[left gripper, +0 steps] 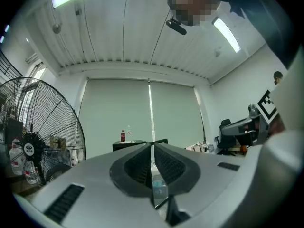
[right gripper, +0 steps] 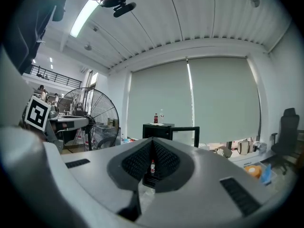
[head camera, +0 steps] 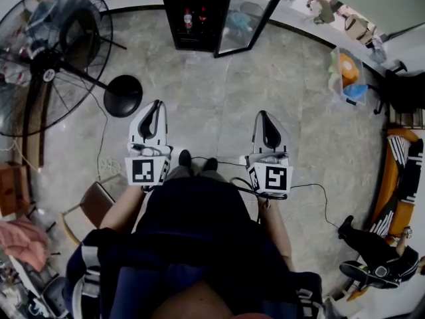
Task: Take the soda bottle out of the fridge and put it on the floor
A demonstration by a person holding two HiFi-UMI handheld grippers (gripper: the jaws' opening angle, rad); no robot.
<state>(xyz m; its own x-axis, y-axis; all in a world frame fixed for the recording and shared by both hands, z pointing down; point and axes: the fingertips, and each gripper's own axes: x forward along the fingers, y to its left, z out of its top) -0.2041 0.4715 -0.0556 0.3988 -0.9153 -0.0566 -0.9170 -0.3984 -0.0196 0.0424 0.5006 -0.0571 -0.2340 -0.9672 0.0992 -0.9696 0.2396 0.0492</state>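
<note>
Now, standing well back from the fridge. The grey tiled floor [head camera: 219,105] fills most of the head view.

The largest thing on it is a pedestal fan [head camera: 46,58] at our left. Its round black base [head camera: 123,96] sits ahead of the left hand-held gripper [left gripper: 152,145] and off to the left, and a white cable [head camera: 101,148] lies on the tiles near it. We note that base and cable flank the stretch between us and the fridge rather than cross it.

The black fridge [head camera: 166,12] stands at the far side. Its glass door [head camera: 242,22] is swung open to the right, leaving the shelves exposed. An office chair [right gripper: 287,127] stands along the right wall, and a clear bin [head camera: 335,78] with orange and blue contents is there too.

Both grippers are held about level, side by side in front of us. The left one's jaws are together with nothing in them. The right hand-held gripper [right gripper: 152,140] is likewise closed and empty.

The soda bottle [head camera: 188,20], red label and pale cap, stands on a shelf inside the fridge, well apart from both grippers. A red item just beside it is too small to name. A second bottle [right gripper: 155,118] stands on top of the fridge.

Counts:
- fan: 1
- fridge: 1
- door: 1
- chair: 1
- bin: 1
- grippers: 2
- bottles we can be sure of: 2
</note>
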